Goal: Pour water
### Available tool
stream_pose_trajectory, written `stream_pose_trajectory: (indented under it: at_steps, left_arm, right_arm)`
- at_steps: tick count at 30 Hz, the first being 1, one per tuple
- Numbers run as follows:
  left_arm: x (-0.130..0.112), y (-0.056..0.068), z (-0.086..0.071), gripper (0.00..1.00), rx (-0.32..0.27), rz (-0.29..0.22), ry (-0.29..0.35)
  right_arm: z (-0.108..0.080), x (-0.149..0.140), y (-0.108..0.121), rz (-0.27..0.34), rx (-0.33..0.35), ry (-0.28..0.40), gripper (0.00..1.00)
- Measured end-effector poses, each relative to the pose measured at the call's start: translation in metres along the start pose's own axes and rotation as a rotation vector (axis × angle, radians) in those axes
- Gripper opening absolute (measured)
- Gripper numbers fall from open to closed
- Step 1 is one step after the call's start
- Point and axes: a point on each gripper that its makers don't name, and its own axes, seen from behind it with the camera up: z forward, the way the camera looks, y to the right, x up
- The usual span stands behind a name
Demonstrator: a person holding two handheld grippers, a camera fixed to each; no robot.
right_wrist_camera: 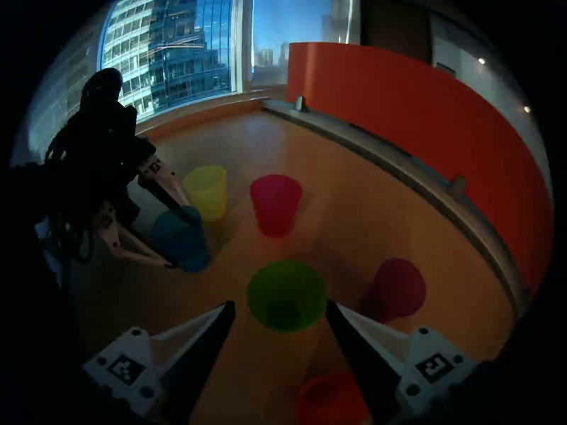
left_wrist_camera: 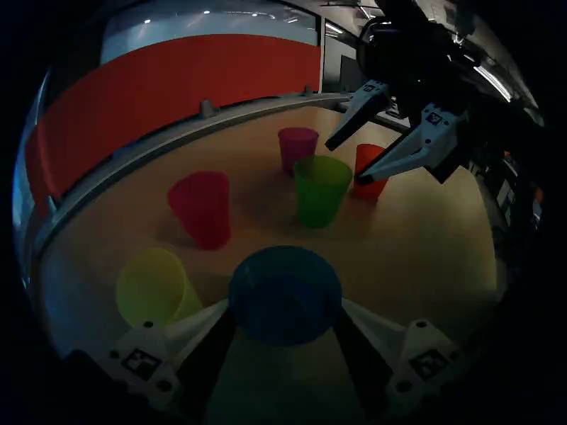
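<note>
left gripper view looks down along the left gripper (left_wrist_camera: 285,306), whose two fingers (left_wrist_camera: 205,326) pinch the blue cup (left_wrist_camera: 285,280) from either side, just in front of the camera. on the table (left_wrist_camera: 425,241) the yellow cup (left_wrist_camera: 152,287) stands just beside the blue one, the red cup (left_wrist_camera: 202,209) a little farther off, then the green cup (left_wrist_camera: 320,190) with the magenta cup (left_wrist_camera: 298,147) close behind it. the right gripper (left_wrist_camera: 345,163) hangs above the far side of the table with its fingers spread; the orange cup (left_wrist_camera: 372,185) shows partly behind one of them, and neither finger touches a cup. a red wall panel (left_wrist_camera: 177,78) runs along the table's far edge. right gripper view has the right gripper (right_wrist_camera: 278,306) over the green cup (right_wrist_camera: 287,287), fingers (right_wrist_camera: 202,333) apart on either side of it and clear of its rim, with the orange cup (right_wrist_camera: 329,400) close under the camera and the magenta cup (right_wrist_camera: 397,287) beside the green. farther off stand the red cup (right_wrist_camera: 275,204) and the yellow cup (right_wrist_camera: 207,191), and next to the yellow the blue cup (right_wrist_camera: 186,248) sits upright, clamped in the left gripper (right_wrist_camera: 181,239). whether any cup holds water cannot be told. a window (right_wrist_camera: 177,49) shows tall buildings beyond the table (right_wrist_camera: 340,212).
</note>
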Motion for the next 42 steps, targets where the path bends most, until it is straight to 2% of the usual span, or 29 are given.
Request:
stream_pose_trajectory:
  at_steps: [23, 32, 36, 42]
  left_arm:
    - [-0.001, -0.002, 0.001, 0.86, -0.011, -0.015, -0.002]
    - [0.0, -0.002, 0.002, 0.85, -0.013, -0.018, 0.004]
    - [0.001, -0.003, 0.001, 0.85, -0.015, -0.021, 0.006]
    - [0.001, -0.003, 0.0, 0.84, -0.015, -0.023, 0.007]
  right_arm:
    - [0.02, -0.006, 0.006, 0.016, -0.023, -0.051, 1.0]
    - [0.029, -0.006, 0.004, 0.042, -0.025, -0.063, 0.99]
    - [0.034, -0.006, 0.004, 0.053, -0.024, -0.059, 0.95]
    - [0.035, -0.005, 0.003, 0.039, -0.032, -0.046, 0.93]
